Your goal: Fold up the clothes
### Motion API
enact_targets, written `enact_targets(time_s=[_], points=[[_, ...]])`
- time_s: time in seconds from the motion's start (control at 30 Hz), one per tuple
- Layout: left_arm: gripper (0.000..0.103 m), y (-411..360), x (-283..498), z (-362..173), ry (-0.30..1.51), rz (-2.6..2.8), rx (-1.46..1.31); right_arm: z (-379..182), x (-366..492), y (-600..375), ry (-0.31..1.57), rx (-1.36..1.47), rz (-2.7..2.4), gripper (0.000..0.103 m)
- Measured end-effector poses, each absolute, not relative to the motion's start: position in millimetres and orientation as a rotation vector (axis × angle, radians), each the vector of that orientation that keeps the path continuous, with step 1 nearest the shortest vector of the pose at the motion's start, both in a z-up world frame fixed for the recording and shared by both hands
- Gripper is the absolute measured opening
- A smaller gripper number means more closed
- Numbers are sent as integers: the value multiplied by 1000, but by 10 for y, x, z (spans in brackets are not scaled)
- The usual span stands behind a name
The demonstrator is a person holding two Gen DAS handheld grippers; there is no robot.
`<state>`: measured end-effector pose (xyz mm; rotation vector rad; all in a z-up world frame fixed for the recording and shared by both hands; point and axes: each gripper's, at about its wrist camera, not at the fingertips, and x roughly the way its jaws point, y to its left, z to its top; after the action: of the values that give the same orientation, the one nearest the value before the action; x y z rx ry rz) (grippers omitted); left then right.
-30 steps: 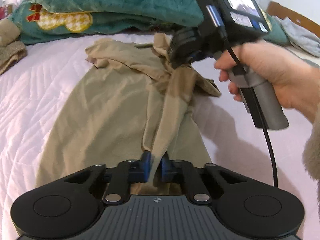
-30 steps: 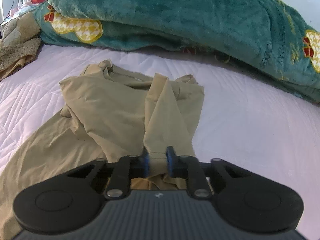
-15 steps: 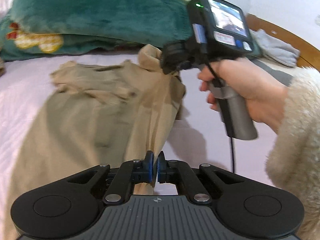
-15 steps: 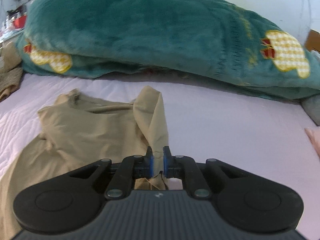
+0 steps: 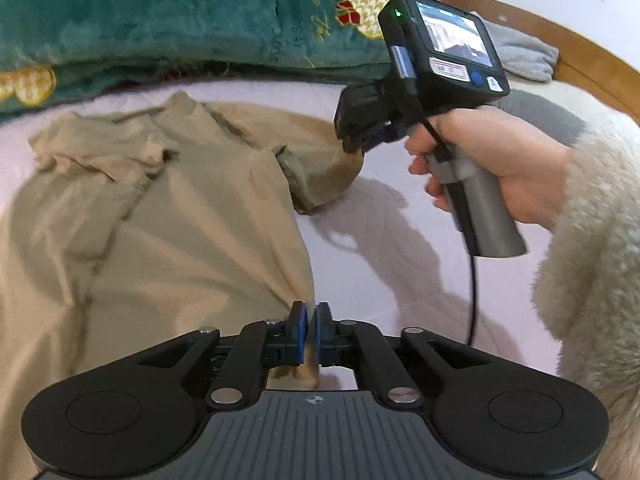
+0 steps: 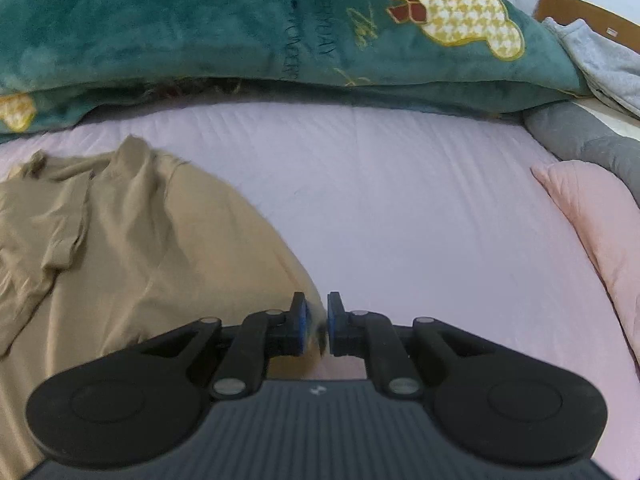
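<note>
Evidently the tan shirt point(image 5: 168, 216) was being spread flat on the pink bed sheet point(image 6: 400, 200). Left gripper point(image 5: 308, 332) jaws were clamped on its near edge, held low. Right gripper point(image 6: 316, 328), level and pistol-gripped by the right hand point(image 5: 488, 160), had jaws slightly apart around blurred cloth; the grip itself could not be confirmed.

A tan, thin-fabric short-sleeved shirt point(image 5: 168, 224) lies spread and wrinkled on the bed, collar toward the far side. Its left sleeve is crumpled and folded over the body. The right sleeve point(image 5: 320, 168) is lifted off the surface, and the near right edge is pulled taut.
</note>
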<state>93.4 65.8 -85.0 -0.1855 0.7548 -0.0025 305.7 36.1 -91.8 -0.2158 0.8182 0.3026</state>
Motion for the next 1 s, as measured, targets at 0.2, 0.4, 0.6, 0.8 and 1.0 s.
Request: enact_targets(time_s=[0.2,0.4,0.6,0.8,1.0], points=[[19,754,352,-515,718,52,-75,-668,2216,371,839,-174,435,24],[22,1102,-405,-341,724,140,-139,-436,1149,433,863,-130,567,38],[22,1495,-1190,-208,722,239,-178,-228,86,498,883,-85,688,40],[22,1876,-1956,-112,708,342,-218,-337,-803,626,888,-56,680,41],[22,2200,-2253,-128,702,408,-260,-589,-1166,1025,789,-166,616,41]])
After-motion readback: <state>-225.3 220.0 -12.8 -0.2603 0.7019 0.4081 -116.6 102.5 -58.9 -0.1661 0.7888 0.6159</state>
